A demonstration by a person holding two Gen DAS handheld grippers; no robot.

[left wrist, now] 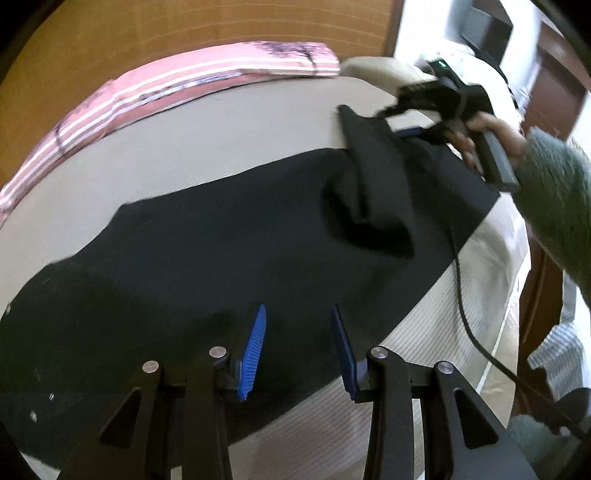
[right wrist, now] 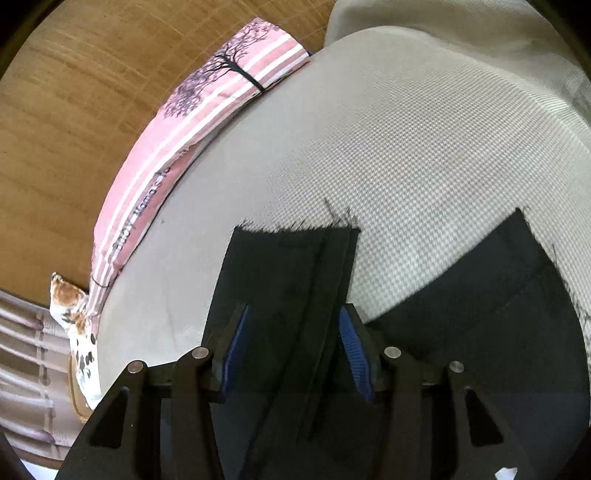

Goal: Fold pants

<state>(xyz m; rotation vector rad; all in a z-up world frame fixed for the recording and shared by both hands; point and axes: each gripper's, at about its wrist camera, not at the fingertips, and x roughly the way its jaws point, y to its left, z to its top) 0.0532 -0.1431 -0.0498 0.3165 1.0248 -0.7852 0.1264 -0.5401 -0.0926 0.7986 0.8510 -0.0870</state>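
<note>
Black pants (left wrist: pixel 207 251) lie spread across a beige bed (left wrist: pixel 221 140). My left gripper (left wrist: pixel 299 325) is open and empty just above the pants' near part. In the left wrist view my right gripper (left wrist: pixel 399 118) at the far right holds a lifted pant leg end (left wrist: pixel 373 177) that hangs bunched above the rest. In the right wrist view that leg end (right wrist: pixel 291 295) with a frayed hem lies between the blue pads (right wrist: pixel 351 343), which stand wide apart; the other leg (right wrist: pixel 491 295) lies flat on the bed (right wrist: pixel 369 147) at the right.
A pink striped pillow (left wrist: pixel 155 88) (right wrist: pixel 192 122) lies along the bed's far edge against a wooden wall (left wrist: pixel 184 26). A floral cushion (right wrist: pixel 77 325) sits at the left. A black cable (left wrist: pixel 469 314) trails over the bed's right side. A hand in a grey-green sleeve (left wrist: pixel 554 192) holds the right gripper.
</note>
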